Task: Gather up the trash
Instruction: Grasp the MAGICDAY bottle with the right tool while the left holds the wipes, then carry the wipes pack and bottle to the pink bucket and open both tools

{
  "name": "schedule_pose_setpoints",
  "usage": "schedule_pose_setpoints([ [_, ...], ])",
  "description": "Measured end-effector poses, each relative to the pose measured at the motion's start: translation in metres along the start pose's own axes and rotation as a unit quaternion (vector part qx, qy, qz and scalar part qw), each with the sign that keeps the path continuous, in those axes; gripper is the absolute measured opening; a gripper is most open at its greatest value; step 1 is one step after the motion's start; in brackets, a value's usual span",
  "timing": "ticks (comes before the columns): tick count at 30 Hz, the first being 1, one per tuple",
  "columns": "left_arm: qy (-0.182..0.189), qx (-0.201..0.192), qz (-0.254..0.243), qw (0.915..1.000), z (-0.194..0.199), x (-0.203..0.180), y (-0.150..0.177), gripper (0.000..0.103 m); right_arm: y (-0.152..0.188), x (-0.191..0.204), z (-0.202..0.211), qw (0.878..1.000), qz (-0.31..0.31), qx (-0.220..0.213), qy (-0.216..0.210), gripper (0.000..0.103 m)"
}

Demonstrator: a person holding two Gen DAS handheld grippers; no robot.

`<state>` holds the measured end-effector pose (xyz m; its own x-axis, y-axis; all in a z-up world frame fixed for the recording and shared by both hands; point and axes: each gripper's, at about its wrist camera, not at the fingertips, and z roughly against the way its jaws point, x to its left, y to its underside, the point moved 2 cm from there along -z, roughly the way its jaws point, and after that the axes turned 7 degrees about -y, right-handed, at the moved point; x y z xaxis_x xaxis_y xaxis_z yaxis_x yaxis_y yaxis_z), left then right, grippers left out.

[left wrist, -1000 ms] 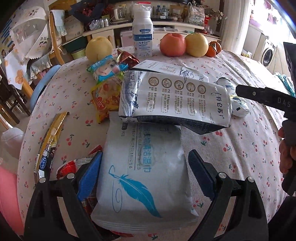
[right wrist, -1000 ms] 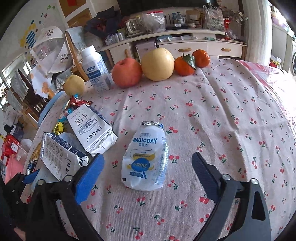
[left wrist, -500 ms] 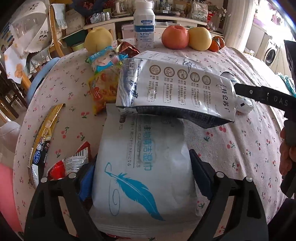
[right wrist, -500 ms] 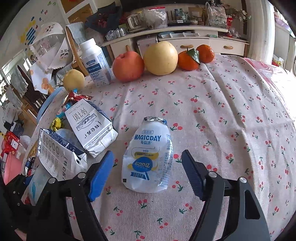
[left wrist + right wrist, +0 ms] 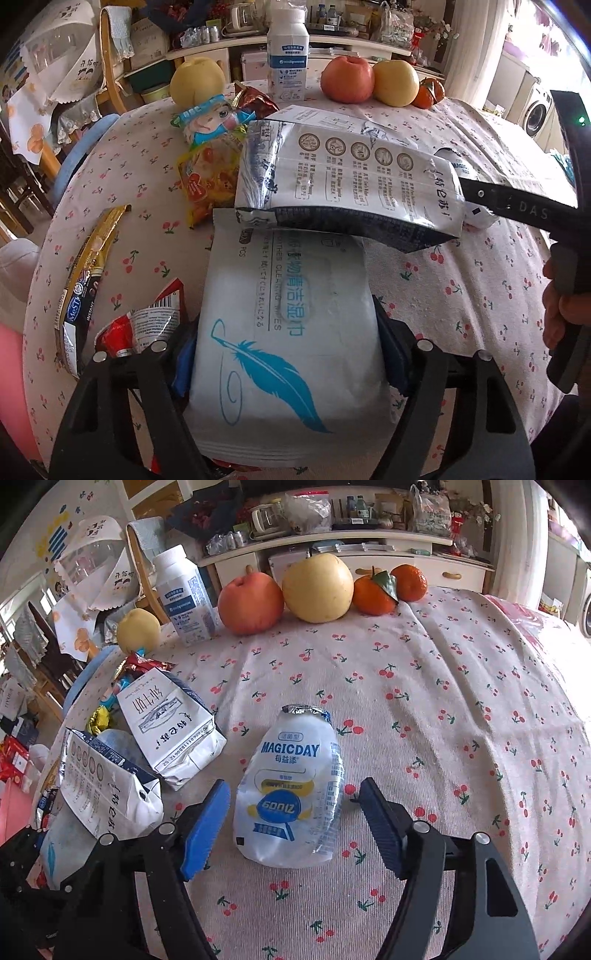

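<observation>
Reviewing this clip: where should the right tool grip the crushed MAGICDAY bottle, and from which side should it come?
Across its wide lower body, coming down from above with one finger on each long side. The MAGICDAY bottle lies flat on the tablecloth, foil mouth pointing away. The right tool straddles it; gaps show beside both pads.

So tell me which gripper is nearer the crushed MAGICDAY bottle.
Right. The right gripper straddles the MAGICDAY bottle, pads not yet touching. The left gripper is off to its side, closing around the wet wipes pack.
</observation>
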<state>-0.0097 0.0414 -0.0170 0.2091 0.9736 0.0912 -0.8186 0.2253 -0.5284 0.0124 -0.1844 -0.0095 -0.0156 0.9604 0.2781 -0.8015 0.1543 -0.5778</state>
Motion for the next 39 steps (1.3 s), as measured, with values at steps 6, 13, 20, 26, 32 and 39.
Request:
schedule_pose_setpoints([
  [6,0.020,-0.006,0.011,0.9997,0.008,0.005,0.003,0.078,0.002,0.007,-0.004,0.999,0.026,0.004,0.025,0.074],
  [13,0.036,-0.025,0.022,0.9988,0.023,0.015,0.007,0.078,0.002,0.005,-0.004,0.998,0.037,0.002,0.047,0.061],
  [20,0.037,-0.049,0.026,0.9977,0.037,0.029,0.009,0.078,0.003,0.003,0.003,0.998,0.033,-0.009,0.046,0.061],
  [26,0.023,-0.076,0.038,0.9961,0.052,0.046,0.011,0.078,0.004,0.002,0.020,0.998,0.020,-0.036,0.041,0.061],
  [32,0.000,-0.103,0.057,0.9931,0.066,0.068,0.015,0.078,0.008,0.013,0.035,0.998,0.021,-0.056,0.030,0.061],
  [39,-0.039,-0.129,0.082,0.9874,0.081,0.100,0.021,0.078,0.019,0.040,0.050,0.997,0.042,-0.069,0.009,0.061],
])
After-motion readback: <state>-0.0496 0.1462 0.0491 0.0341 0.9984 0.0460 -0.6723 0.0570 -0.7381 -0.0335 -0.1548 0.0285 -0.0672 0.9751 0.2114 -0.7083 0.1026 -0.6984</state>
